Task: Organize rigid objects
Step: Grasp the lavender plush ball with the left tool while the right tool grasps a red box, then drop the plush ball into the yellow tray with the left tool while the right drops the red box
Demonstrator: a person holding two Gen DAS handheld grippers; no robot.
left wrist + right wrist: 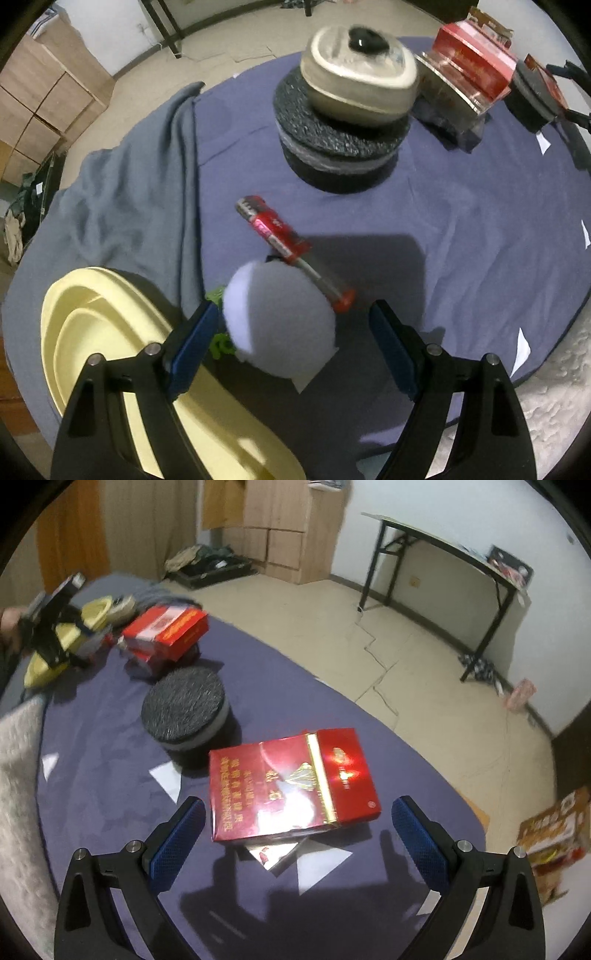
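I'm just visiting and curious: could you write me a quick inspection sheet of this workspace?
Surface: blue cloth over the table.
Job's things: white ball, red pen, yellow tray, red cigarette pack, dark round pad.
Clutter: white paper scraps.
Grippers: left gripper open around the ball; right gripper open beside the pack.
Cables: nothing seen.
Surroundings: black folding table, wooden cabinets.

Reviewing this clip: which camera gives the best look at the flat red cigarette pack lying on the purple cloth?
The right wrist view. The red cigarette pack lies flat on the cloth, face up, large and central, just ahead of the right tool, whose jaws stand open and clear of it. The left wrist view shows only a far, half-hidden red corner that may be this pack.
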